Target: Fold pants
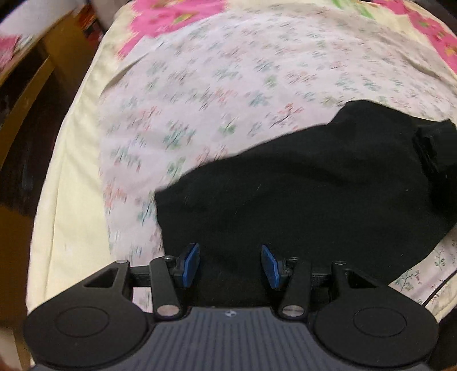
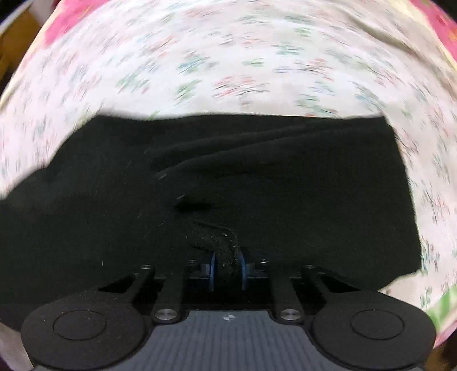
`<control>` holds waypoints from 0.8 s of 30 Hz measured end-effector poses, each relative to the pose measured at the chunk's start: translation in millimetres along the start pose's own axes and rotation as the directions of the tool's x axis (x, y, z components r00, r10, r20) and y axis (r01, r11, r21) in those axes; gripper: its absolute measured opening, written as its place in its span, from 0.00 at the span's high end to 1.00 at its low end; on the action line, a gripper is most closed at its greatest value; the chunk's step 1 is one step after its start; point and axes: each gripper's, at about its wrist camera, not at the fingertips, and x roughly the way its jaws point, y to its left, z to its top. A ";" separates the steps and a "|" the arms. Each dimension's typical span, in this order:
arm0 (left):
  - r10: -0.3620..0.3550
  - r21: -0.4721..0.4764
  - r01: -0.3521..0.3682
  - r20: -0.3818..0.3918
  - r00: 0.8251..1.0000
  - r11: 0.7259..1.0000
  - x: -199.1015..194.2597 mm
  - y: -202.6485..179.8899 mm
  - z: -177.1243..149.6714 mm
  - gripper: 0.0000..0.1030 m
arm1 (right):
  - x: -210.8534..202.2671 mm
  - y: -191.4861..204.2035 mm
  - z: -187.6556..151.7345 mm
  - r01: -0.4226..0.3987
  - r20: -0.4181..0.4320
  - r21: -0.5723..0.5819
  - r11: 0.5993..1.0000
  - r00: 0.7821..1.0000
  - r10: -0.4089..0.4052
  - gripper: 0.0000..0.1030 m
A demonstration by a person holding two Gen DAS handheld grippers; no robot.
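Black pants [image 2: 257, 177] spread flat on a bed sheet [image 1: 228, 71] printed with small flowers, over a cream bedspread [image 1: 71, 199] with big pink blooms [image 1: 171, 14]. Right tool [image 2: 227, 271] pointing down onto the pants, pressed together on a raised pinch of the black cloth: blue pads [image 2: 212, 271] close on either side of the bunched fabric, with a thin ridge of it standing up just ahead of the tips. Creases running away from that pinch across the pants. Left tool [image 1: 230, 264] spread about halfway, blue pads [image 1: 190, 265] well apart, nothing between them but the pants surface beneath; hovering over the near edge of the pants close to one corner, contact with the cloth impossible to tell. Seen from the left wrist, the other tool as a dark shape [image 1: 431, 151] at the far right end of the pants. Dark wooden furniture [image 1: 34, 100] beyond the bedspread, away from the pants. Heavy motion blur on the sheet in both views.
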 end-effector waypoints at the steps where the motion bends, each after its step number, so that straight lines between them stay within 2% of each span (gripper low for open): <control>1: -0.010 0.035 0.009 0.027 1.000 0.999 -4.7 -6.6 6.6 0.44 | -5.5 -4.8 1.1 -0.002 0.011 0.012 1.000 1.000 0.002 1.00; 3: -0.057 0.116 0.048 0.080 0.995 0.992 -13.4 -25.1 22.2 0.44 | -15.2 -4.8 -2.2 -0.022 0.027 0.020 1.000 0.999 0.022 1.00; 4: -0.111 0.156 0.095 0.096 0.989 0.983 -16.0 -37.6 33.0 0.44 | -20.3 -4.2 -3.8 -0.035 0.034 0.013 0.999 0.999 0.035 1.00; 5: -0.168 0.187 0.146 0.104 0.980 0.971 -17.0 -49.8 42.6 0.44 | -25.8 -8.4 -4.9 -0.047 0.040 0.009 0.999 0.998 0.046 1.00; 7: -0.294 0.218 0.268 0.097 0.951 0.938 -14.9 -76.2 62.7 0.44 | -36.8 -15.4 -10.7 -0.074 0.050 0.020 0.997 0.996 0.073 1.00; 10: -0.463 0.214 0.439 0.072 0.884 0.872 -7.0 -120.3 94.3 0.44 | -49.7 -45.1 4.4 -0.122 0.063 0.029 0.992 0.991 0.120 1.00; 12: -0.539 0.173 0.525 0.045 0.841 0.834 1.2 -143.1 112.5 0.44 | -58.0 -52.4 2.5 -0.150 0.067 0.036 0.988 0.987 0.147 1.00; 13: -0.582 0.150 0.573 0.024 0.813 0.806 6.7 -154.1 121.5 0.44 | -63.6 -56.1 0.0 -0.164 0.072 0.042 0.986 0.984 0.160 1.00; 14: -0.606 0.140 0.600 0.009 0.795 0.788 11.5 -162.5 127.5 0.44 | -72.4 -52.1 -3.8 -0.182 0.076 0.054 0.982 0.981 0.177 1.00; 15: -0.613 0.136 0.607 -0.005 0.790 0.783 16.7 -170.5 132.6 0.44 | -76.3 -57.4 -5.5 -0.205 0.081 0.069 0.976 0.977 0.199 1.00; 17: -0.601 0.135 0.599 -0.029 0.799 0.790 27.0 -181.5 138.0 0.44 | -81.0 -61.4 -10.2 -0.233 0.083 0.076 0.969 0.970 0.227 1.00; 22: -0.607 0.054 0.615 -0.113 0.787 0.787 53.7 -194.0 143.0 0.44 | -74.5 -67.4 -18.4 -0.250 0.067 0.100 0.963 0.967 0.244 1.00; 23: -0.602 0.051 0.611 -0.119 0.789 0.790 56.0 -196.9 143.2 0.44 | -76.0 -68.5 -18.6 -0.252 0.068 0.098 0.963 0.967 0.246 1.00; 24: -0.588 0.060 0.597 -0.115 0.800 0.800 56.5 -199.3 141.5 0.44 | -81.0 -67.7 -20.3 -0.253 0.070 0.089 0.963 0.966 0.247 1.00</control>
